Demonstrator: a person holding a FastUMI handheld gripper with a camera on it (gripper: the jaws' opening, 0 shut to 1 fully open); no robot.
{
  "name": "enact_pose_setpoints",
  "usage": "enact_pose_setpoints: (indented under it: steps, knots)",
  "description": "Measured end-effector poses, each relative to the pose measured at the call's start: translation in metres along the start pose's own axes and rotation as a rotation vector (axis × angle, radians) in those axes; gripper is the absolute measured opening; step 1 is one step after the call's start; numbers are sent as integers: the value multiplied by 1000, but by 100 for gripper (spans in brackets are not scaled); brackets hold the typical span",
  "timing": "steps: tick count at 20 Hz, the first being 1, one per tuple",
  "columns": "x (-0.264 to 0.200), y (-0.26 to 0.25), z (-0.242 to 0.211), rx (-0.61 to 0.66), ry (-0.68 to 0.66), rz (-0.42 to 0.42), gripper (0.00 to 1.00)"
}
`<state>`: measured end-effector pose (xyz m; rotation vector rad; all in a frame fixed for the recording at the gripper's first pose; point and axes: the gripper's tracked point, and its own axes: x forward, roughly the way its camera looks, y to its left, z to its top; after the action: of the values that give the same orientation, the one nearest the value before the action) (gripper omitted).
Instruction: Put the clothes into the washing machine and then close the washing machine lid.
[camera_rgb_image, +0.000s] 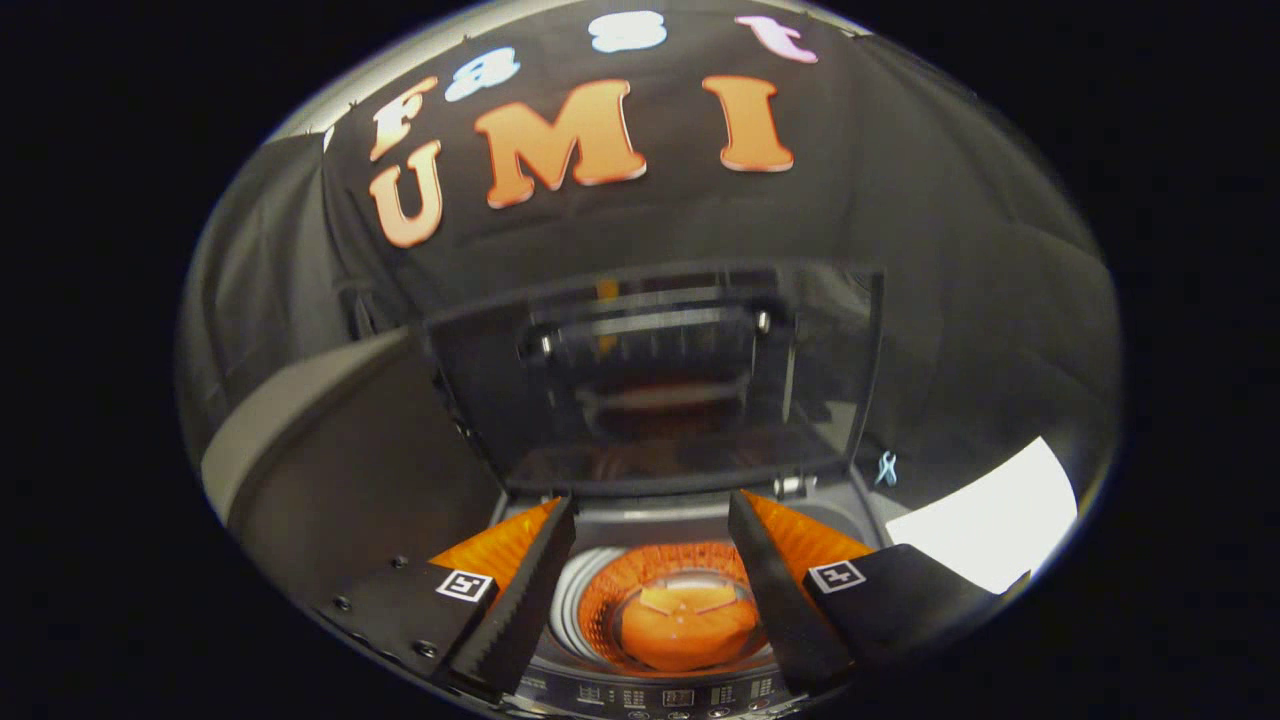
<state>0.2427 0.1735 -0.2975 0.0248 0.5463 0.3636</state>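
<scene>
My gripper (650, 510) is open, its two black-padded fingers (520, 600) spread wide with nothing between them. Below and between them lies the washing machine's round drum (575, 600), with an orange disc (690, 625) at its bottom. I can make out no clothing inside the drum. The dark glass lid (650, 380) stands raised upright just beyond the fingertips, hinged at the machine's back edge. The control panel (680, 695) runs along the machine's near edge under the fingers.
A flat white patch (990, 525) lies to the right of the machine beyond the right finger; I cannot tell whether it is cloth. A grey curved surface with a pale rim (300, 440) runs along the left side.
</scene>
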Motion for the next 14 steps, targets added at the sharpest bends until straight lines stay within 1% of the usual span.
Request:
enact_pose_setpoints:
  steps: [2, 4, 6, 10, 11, 14]
  knots:
    - [-16, 7, 44, -2, -71, 24, 99]
    - [-27, 12, 91, -35, -153, 34, 99]
    - [-26, 11, 126, -69, -215, 36, 98]
    - [-1, 5, 168, -89, -257, 19, 98]
    - [11, 5, 174, -95, -250, 16, 98]
    - [52, 7, 173, -110, -190, 16, 98]
